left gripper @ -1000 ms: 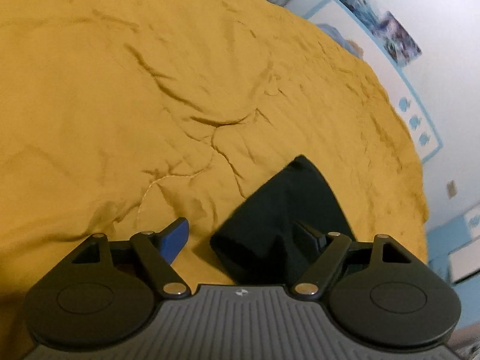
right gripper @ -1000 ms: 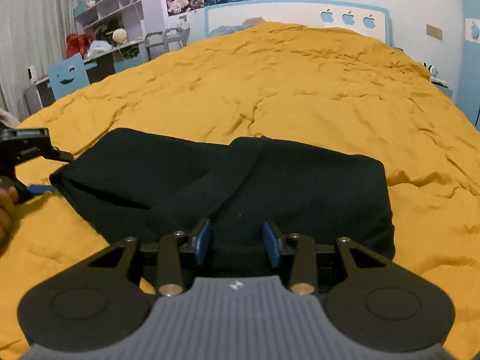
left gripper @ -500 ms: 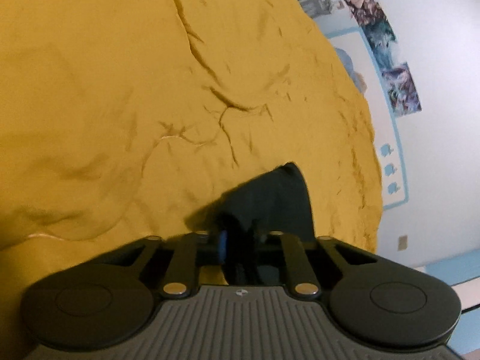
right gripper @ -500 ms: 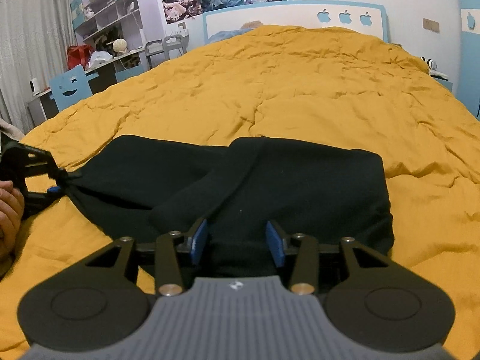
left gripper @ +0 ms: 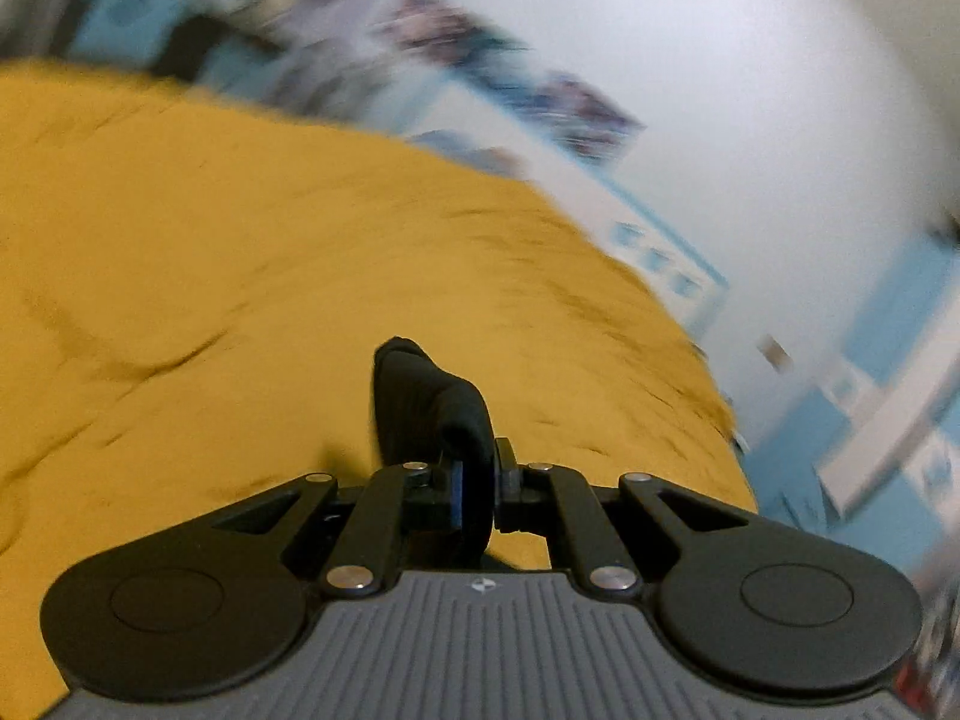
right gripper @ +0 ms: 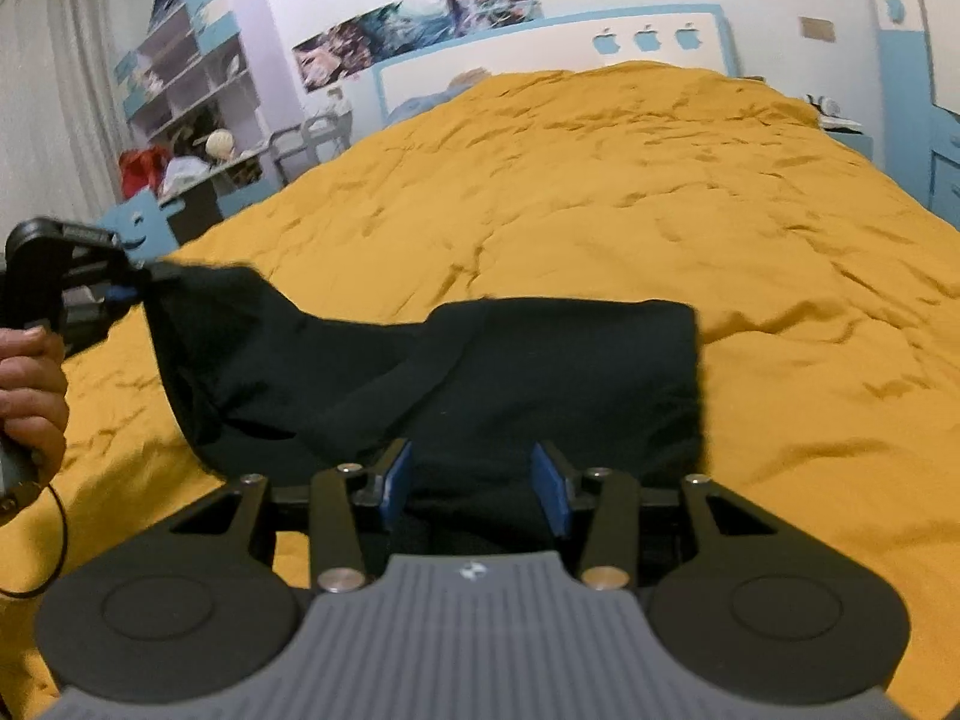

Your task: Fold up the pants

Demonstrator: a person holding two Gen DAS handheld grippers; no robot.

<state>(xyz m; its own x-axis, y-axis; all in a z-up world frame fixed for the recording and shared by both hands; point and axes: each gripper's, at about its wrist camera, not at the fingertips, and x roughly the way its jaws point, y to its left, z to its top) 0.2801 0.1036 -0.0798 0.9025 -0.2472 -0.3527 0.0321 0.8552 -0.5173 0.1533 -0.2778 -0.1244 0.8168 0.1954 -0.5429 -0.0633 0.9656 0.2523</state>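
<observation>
While left claw (left gripper: 474, 495) pinches hem, pants (right gripper: 480, 384) stretch left-right.

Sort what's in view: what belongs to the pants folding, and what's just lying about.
In the job:
black pants
left gripper, shut on a pants end, lifting it
right gripper, open at the near edge
yellow bedspread, the folding surface

Lying about:
shelves
posters
headboard

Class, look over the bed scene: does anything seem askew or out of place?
Only the pants: one end is raised off the blanket, pinched in the left claw, so they lie uneven. That suits folding. Nothing spilled or damaged.
</observation>
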